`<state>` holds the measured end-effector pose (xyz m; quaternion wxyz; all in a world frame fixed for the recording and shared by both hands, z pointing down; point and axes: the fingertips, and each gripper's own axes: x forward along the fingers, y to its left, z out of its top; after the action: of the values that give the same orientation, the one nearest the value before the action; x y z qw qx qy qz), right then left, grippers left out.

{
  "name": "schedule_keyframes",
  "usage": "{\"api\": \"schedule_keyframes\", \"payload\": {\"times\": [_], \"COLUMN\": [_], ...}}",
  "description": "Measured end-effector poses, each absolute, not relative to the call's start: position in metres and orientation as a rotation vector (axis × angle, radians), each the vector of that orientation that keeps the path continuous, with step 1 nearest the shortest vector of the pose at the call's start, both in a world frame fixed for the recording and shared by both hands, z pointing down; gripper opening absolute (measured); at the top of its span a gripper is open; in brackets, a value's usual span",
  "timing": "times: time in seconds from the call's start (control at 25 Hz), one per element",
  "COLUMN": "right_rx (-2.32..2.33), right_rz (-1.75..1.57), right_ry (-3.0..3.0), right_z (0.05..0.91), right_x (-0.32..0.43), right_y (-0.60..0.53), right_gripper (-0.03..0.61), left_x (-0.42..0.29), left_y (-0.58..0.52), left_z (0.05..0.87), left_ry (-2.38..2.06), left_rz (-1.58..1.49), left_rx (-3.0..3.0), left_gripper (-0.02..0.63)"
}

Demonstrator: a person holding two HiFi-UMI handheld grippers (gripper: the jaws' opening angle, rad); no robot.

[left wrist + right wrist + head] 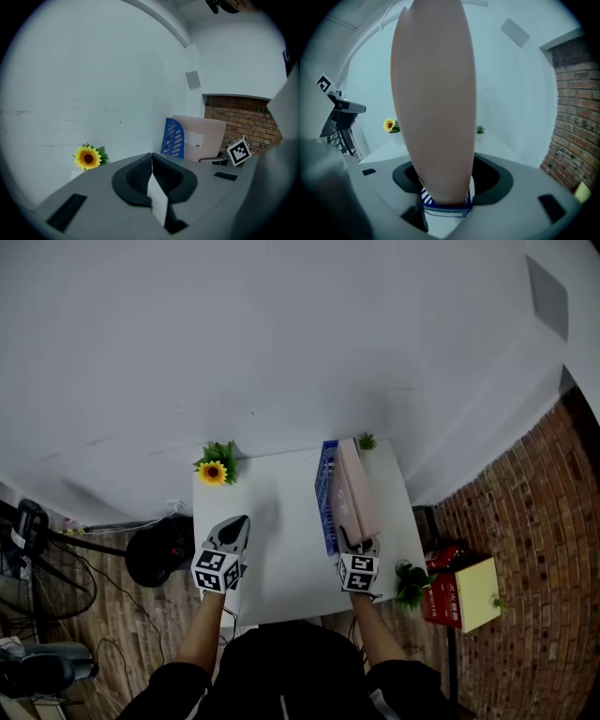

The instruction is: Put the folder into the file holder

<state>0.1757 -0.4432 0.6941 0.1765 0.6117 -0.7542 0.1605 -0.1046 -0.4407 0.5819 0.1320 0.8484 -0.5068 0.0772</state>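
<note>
Clock is on the table (pixel 281 540), person at 6.

- Left gripper (pixel 234 526), about 7, over the near-left edge: jaws pressed together, nothing in them, idle.
- Right gripper (pixel 359 545), about 5: jaws spread wide. The near edge of the folder (pixel 357 491) stands between them with a gap on each side, so the pads aren't pressing on it.
- The pink folder stands on edge, running from 4 out toward 1 along the right side. It is against the blue slotted wall of the file holder (pixel 325 495), and the holder's striped front shows just under its near edge. It looks seated, though I can't see how deep.
- Handling, my read: a thin, light sheet, stiff along its length but it will bow across the face. The smooth cover is likely slippery. If it needs a re-grip, pinch the near upright edge low down, flat on both faces.
- The holder looks like light plastic, so a sideways push could slide or tip it.
- Far edge: sunflower (pixel 214 472) at 11, small green plant (pixel 367 442) at 1, then the white wall.
</note>
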Motion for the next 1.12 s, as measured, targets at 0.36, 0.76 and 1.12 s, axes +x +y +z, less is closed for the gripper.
{"api": "schedule_keyframes", "payload": {"times": [0.36, 0.76, 1.12], "right_rx": [1.714, 1.717, 1.751], "right_rz": [0.439, 0.407, 0.306], "right_ry": [-2.182, -2.244, -2.265], "right_z": [0.676, 0.637, 0.596], "right_x": [0.175, 0.183, 0.206], "right_y": [-0.419, -0.375, -0.347], "right_gripper": [0.262, 0.190, 0.009], "left_x": [-0.101, -0.085, -0.061], "left_y": [-0.418, -0.391, -0.369], "left_z": [0.574, 0.566, 0.560], "left_ry": [-1.473, -1.461, -1.432], "left_rz": [0.204, 0.176, 0.163], "left_rx": [2.471, 2.501, 2.536], "left_gripper": [0.023, 0.023, 0.025]}}
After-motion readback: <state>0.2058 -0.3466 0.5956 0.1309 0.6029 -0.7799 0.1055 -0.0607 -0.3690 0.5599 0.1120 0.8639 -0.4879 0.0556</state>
